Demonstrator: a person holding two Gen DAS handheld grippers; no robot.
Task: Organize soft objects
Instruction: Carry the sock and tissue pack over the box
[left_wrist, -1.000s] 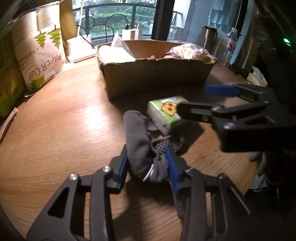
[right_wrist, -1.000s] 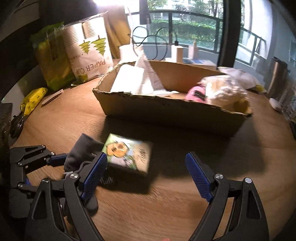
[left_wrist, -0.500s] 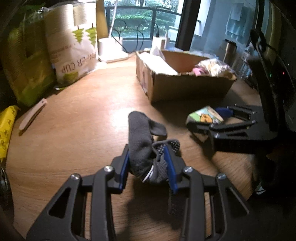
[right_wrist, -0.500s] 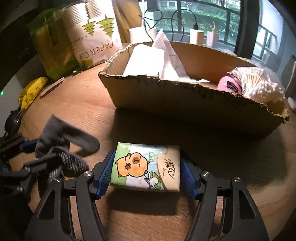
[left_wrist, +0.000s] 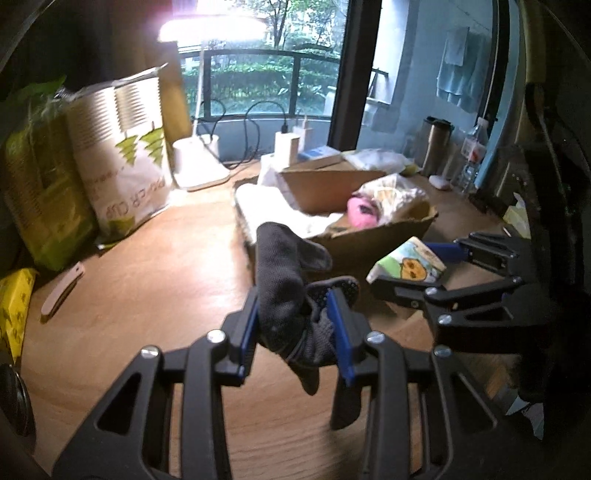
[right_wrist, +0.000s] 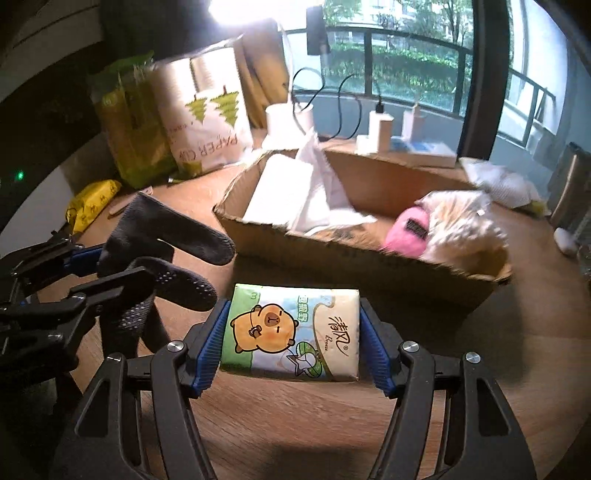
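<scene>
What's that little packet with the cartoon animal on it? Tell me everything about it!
It is a soft tissue pack in shiny plastic wrap, green, white and cream, with an orange cartoon animal and some printed writing. It is a flat rectangle, face up. The right gripper squeezes it between its blue pads, one on each short side. It looks lifted off the wooden table, in front of the cardboard box.

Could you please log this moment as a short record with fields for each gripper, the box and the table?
left gripper: jaws shut on dark socks, lifted off the table
right gripper: jaws shut on tissue pack
cardboard box: open, holding white tissues, a pink item, a cotton bag
wooden table: paper cup pack at the back left
</scene>
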